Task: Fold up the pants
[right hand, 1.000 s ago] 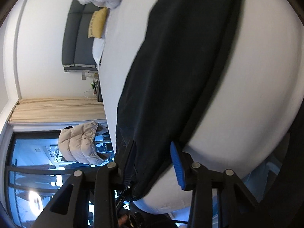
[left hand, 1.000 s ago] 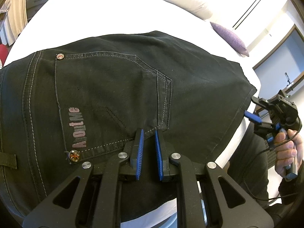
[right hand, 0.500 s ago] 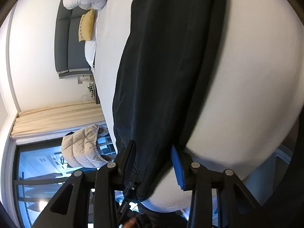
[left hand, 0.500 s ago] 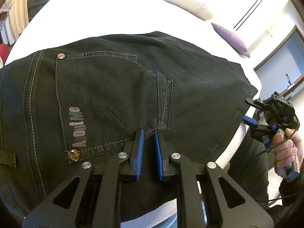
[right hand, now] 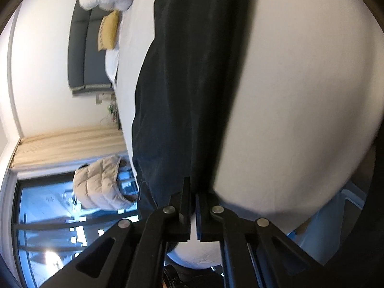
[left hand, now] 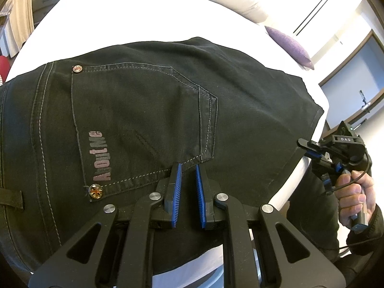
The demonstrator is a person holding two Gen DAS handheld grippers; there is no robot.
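Note:
Black jeans (left hand: 148, 120) lie flat on a white bed (left hand: 134, 16), back pocket with pink "AboutMe" print facing up. My left gripper (left hand: 187, 170) hovers over the pocket's lower corner, jaws a narrow gap apart with nothing between them. My right gripper (right hand: 193, 189) has its jaws closed on the near edge of the jeans (right hand: 187, 84) at the bed's side. It also shows in the left wrist view (left hand: 312, 148), held by a hand at the jeans' right end.
Grey pillows (left hand: 230, 0) and a purple cushion (left hand: 288, 45) lie at the bed's far side. In the right wrist view there is a grey headboard (right hand: 84, 48), a yellow pillow (right hand: 108, 31), a beige puffer jacket (right hand: 100, 184) and a window.
My right gripper moved in onto the jeans' edge and closed from wide open. My left gripper has barely moved.

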